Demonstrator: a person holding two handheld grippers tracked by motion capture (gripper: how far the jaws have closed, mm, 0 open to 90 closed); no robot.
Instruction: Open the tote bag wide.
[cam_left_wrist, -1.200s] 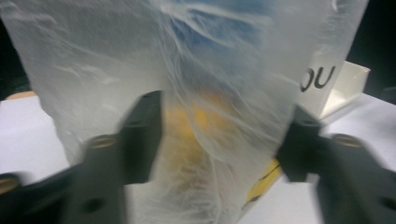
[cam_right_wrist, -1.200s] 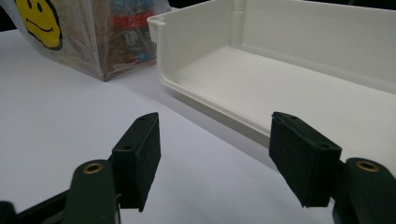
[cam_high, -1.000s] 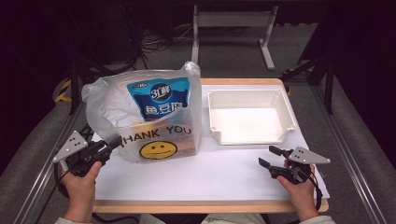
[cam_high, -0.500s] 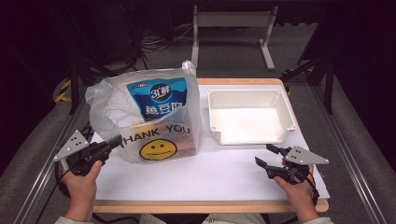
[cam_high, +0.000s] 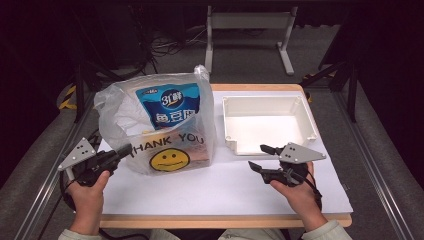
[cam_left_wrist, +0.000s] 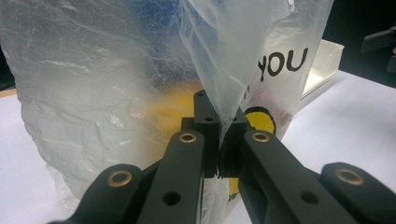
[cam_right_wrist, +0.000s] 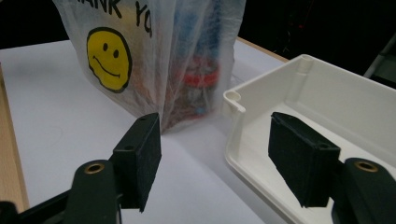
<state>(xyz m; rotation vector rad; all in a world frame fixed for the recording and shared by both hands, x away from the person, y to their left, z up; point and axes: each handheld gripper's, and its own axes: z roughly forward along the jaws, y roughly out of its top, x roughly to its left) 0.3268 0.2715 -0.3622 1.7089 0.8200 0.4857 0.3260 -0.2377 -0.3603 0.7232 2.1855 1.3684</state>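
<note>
While the left gripper (cam_left_wrist: 219, 156) pinches its edge, the plastic bag (cam_left_wrist: 116, 79) stands ahead.

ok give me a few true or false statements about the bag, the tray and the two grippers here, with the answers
1. The left gripper is shut on a fold of the plastic bag. True.
2. The right gripper holds the bag. False: its jaws are open with nothing between them.
3. The white tray is empty. True.
4. The bag lies flat inside the tray. False: it stands on the white sheet beside the tray.
5. The bag bears a yellow smiley face. True.
</note>
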